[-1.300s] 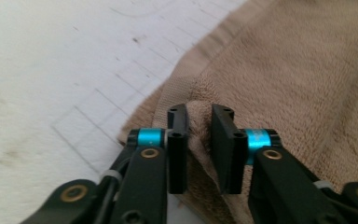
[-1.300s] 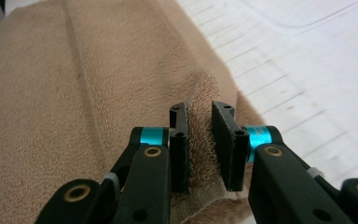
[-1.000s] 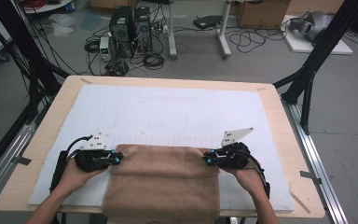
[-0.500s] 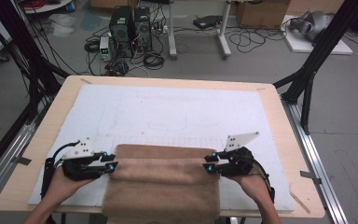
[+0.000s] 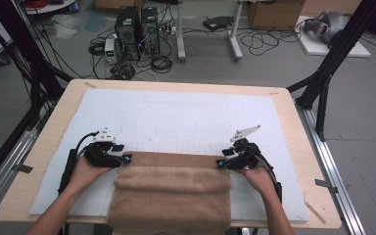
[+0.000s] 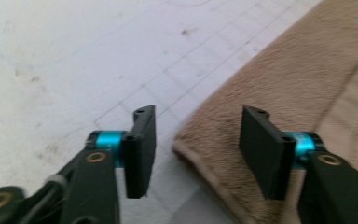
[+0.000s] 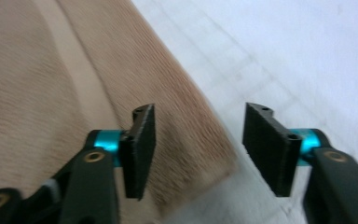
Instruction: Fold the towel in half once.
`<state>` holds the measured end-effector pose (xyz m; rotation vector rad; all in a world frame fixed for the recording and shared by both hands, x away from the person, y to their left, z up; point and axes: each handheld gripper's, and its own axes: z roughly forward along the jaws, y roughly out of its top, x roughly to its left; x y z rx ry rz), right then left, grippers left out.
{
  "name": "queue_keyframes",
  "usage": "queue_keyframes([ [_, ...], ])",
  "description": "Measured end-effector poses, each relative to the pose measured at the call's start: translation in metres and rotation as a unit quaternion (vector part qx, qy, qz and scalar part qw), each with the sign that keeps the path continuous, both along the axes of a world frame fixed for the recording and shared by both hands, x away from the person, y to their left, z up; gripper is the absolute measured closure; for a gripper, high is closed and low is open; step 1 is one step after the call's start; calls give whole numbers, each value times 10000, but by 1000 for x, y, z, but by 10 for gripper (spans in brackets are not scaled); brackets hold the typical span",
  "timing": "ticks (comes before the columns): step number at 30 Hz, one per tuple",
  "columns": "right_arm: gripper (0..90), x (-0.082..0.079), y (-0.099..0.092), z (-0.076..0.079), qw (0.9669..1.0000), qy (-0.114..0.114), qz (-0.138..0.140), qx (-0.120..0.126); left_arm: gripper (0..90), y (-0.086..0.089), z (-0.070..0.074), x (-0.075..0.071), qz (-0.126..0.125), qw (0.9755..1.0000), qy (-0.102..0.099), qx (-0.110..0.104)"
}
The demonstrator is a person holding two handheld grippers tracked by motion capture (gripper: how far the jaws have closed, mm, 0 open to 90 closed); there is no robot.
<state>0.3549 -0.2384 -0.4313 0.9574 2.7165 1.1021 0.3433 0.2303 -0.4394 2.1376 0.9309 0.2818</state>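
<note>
From above, we are seeing one brown towel (image 5: 171, 193) folded at the counter's (image 5: 49, 147) near edge, hanging over it, on a white mat (image 5: 186, 117). We are flanking it with two tools, left tool (image 5: 126, 158) and right tool (image 5: 220, 163); their jaws have just been opening.

In the left gripper view, its jaws are standing apart over the towel's corner (image 6: 200, 149), pressing nothing.

In the right gripper view, the jaws are likewise gaping over the towel's edge (image 7: 200, 140). We are judging it soft, light, limp; corners are the best holds.
</note>
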Motion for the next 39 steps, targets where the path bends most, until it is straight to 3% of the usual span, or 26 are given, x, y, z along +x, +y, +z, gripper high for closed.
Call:
queue_keyframes([
  [4,444,3,1,-4,10000,95,-18,-9,464,-2,-2,0,-118,9999,7,34],
  [7,634,3,3,-5,9998,136,145,34,686,-5,-1,-3,-305,9995,-18,2],
  [8,778,2,4,-4,9997,135,201,1,765,-6,0,-4,-319,9994,-94,43],
  [9,805,3,5,-3,9990,229,366,110,797,-7,1,-4,-320,9994,-128,97],
  [10,822,3,6,-2,9990,153,418,28,815,-8,2,-3,-317,9993,-140,116],
  [13,832,6,5,2,9994,128,302,89,836,-7,5,1,-133,9996,-243,71],
  [15,838,10,1,3,9995,119,204,215,841,-7,9,6,13,9996,-274,-20],
  [18,845,18,0,9,9997,27,154,201,844,-11,17,16,110,9992,-390,-15],
  [21,847,28,3,22,9999,-40,127,37,844,-10,29,33,211,9989,-386,-179],
  [22,849,32,3,28,9998,-192,19,-3,844,-8,33,37,255,9987,-399,-197],
  [25,851,41,0,46,9982,-495,-231,265,848,-5,51,49,410,9970,-570,-322],
  [29,851,58,3,73,9959,-808,-374,152,851,-8,81,66,531,9942,-891,-284],
  [33,852,74,4,103,9929,-1069,-482,193,852,-7,119,86,695,9893,-1226,-379],
  [35,851,81,5,118,9916,-1153,-545,233,850,-9,129,93,721,9879,-1319,-390],
  [36,845,85,4,121,9912,-1174,-549,266,843,-9,129,98,708,9890,-1240,-399],
  [37,817,90,4,121,9929,-1036,-510,294,793,-10,125,100,770,9897,-1164,-312],
  [38,743,94,3,118,9938,-930,-542,266,655,-11,120,102,821,9908,-1055,-218],
  [39,715,96,3,113,9945,-840,-593,221,616,-10,113,103,759,9927,-914,-220],
])
